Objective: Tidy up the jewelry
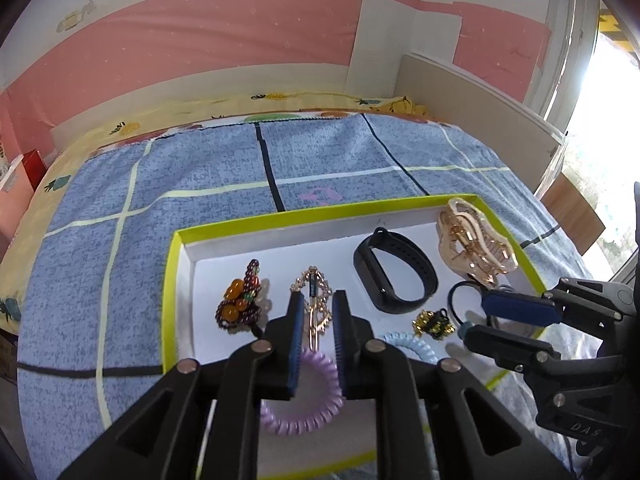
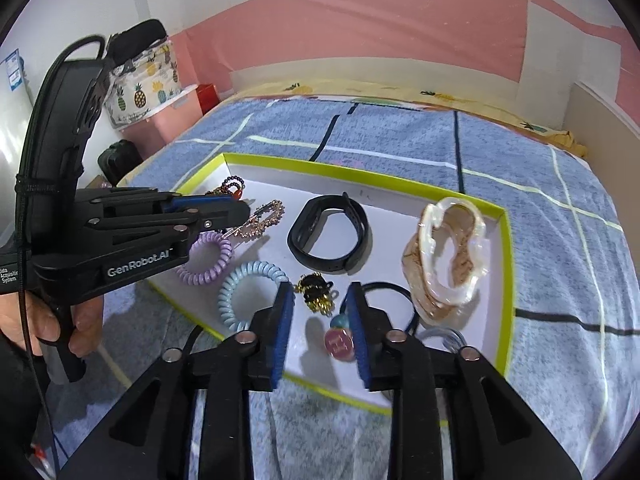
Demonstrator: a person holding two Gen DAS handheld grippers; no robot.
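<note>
Tray (image 1: 176, 280): 1, holding
coil hair ties: 2, lilac (image 1: 308, 408) at 6 o'clock, pale blue (image 2: 244, 292)
black wristband (image 1: 394, 276): 1
claw clip (image 1: 476, 246): 1, at 2 o'clock
rhinestone hairpin (image 1: 316, 300): 1
beaded bracelet (image 1: 240, 300): 1
black-gold charm (image 1: 434, 323): 1
elastic with pink charm (image 2: 340, 342): 1

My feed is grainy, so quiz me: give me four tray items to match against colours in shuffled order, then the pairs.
Items:
1. fitness band
2. hair claw
3. coil tie by the gold clip
4. coil tie by the right fingers

Colours:
A. light blue
B. pearly beige
C. black
D. lilac

Pairs: 1-C, 2-B, 3-D, 4-A
</note>
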